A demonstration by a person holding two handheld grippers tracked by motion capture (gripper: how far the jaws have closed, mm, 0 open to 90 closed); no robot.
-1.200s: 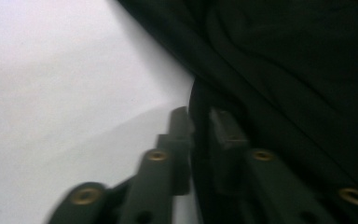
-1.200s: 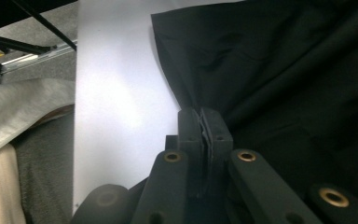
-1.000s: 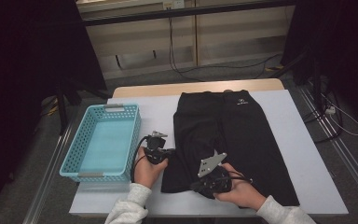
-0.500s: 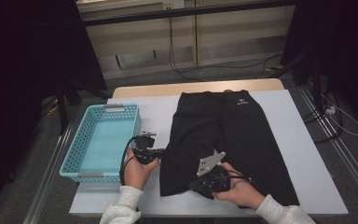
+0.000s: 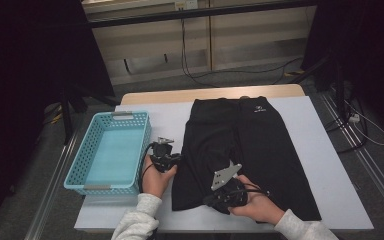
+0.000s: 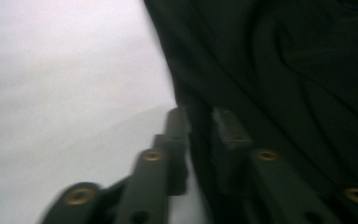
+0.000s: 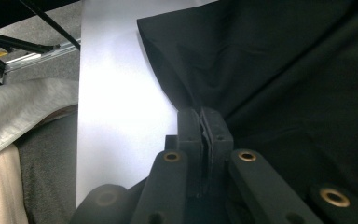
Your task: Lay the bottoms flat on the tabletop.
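The black shorts (image 5: pixel 240 155), spread flat on the tabletop (image 5: pixel 310 150) beside the blue basket (image 5: pixel 111 152), are clenched at the hem by the right tool (image 7: pixel 204 122), while the left tool (image 6: pixel 200 122), whose jaws have just been opening slightly over the fabric edge, should be closed firmly before any fold is lifted.

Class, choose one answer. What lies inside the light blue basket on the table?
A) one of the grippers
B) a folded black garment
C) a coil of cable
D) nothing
D: in the high view the basket shows only its bare blue floor, while the black shorts lie spread on the table beside it.
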